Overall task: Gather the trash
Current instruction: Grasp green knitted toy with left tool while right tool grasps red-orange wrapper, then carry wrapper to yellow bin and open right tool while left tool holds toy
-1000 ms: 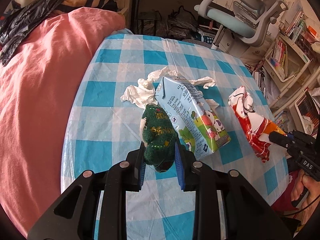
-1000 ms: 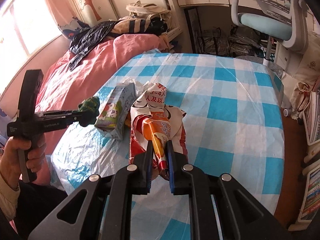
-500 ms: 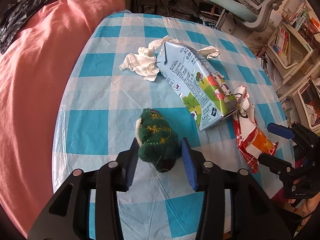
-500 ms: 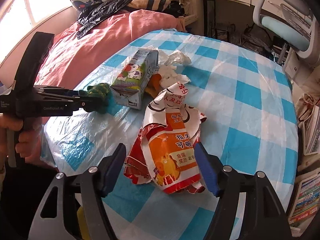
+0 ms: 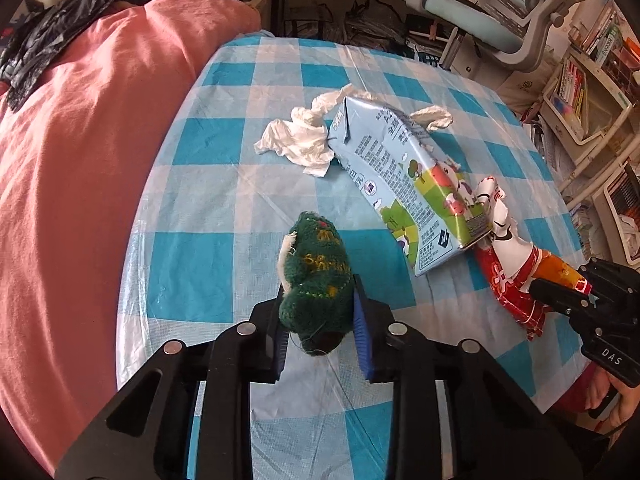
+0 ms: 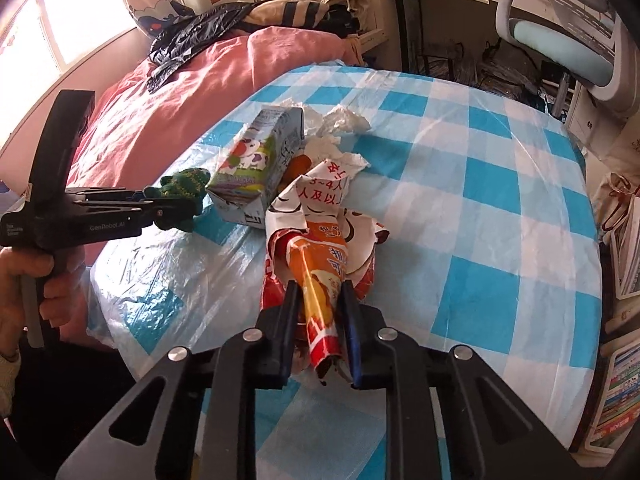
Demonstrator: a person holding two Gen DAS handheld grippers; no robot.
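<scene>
My left gripper (image 5: 318, 300) is shut on a green knitted sock-like item (image 5: 314, 276), its toe resting over the blue checked tablecloth (image 5: 208, 200). My right gripper (image 6: 318, 292) is shut on a crumpled red, white and orange snack wrapper (image 6: 324, 248), which also shows in the left wrist view (image 5: 508, 264). A blue milk carton (image 5: 404, 180) lies on its side between them, against the wrapper. Crumpled white tissues (image 5: 300, 136) lie behind the carton. The left gripper also shows in the right wrist view (image 6: 168, 208).
A pink bed cover (image 5: 80, 160) runs along the table's left side. An office chair (image 5: 496, 24) stands beyond the far edge. Shelves of books (image 5: 580, 92) stand to the right. The table's near edge is close under both grippers.
Both grippers opened half a second ago and have closed again, the left on the green sock, the right on the wrapper. The carton now lies against the wrapper.
</scene>
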